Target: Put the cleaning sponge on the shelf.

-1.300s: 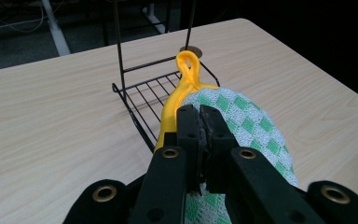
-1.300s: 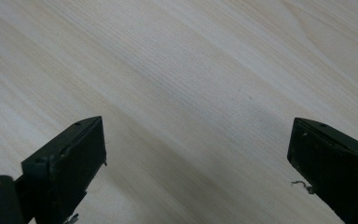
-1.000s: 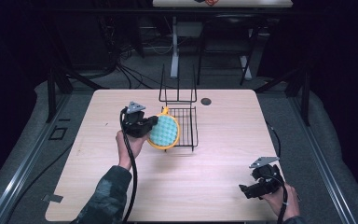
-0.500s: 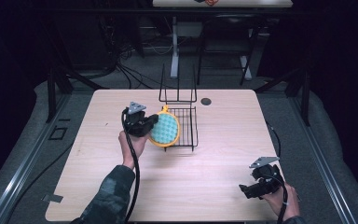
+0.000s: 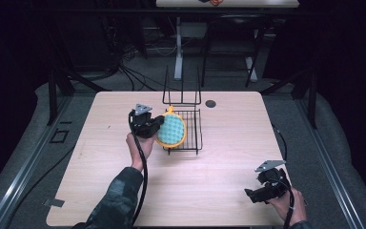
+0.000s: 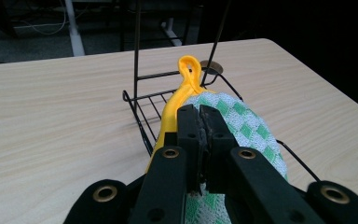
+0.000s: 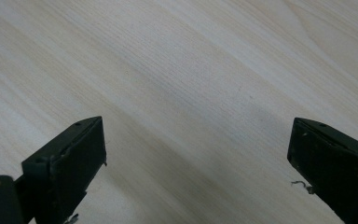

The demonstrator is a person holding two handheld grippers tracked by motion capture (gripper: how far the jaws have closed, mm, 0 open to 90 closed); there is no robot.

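A round pot holder (image 5: pixel 172 130), green-and-white checked with a yellow rim and loop (image 6: pixel 189 70), stands on edge at the left side of a black wire rack (image 5: pixel 191 138). My left gripper (image 5: pixel 158 125) is shut on its near edge; in the left gripper view the jaws (image 6: pixel 199 112) pinch the cloth (image 6: pixel 247 128) tightly, with the rack's low basket (image 6: pixel 142 123) just beyond. My right gripper (image 5: pixel 250 194) rests low near the table's front right corner. Its jaws stand wide open (image 7: pixel 196 158) over bare wood with nothing between them.
The rack has tall upright wires (image 5: pixel 182 88) at its far side. A small dark round disc (image 5: pixel 210 103) sits in the table top behind it. The light wooden table (image 5: pixel 228 162) spreads between the two hands. Dark floor, cables and table legs lie beyond.
The left gripper and the pot holder have edged slightly right, toward the rack. The right gripper has stayed where it was.
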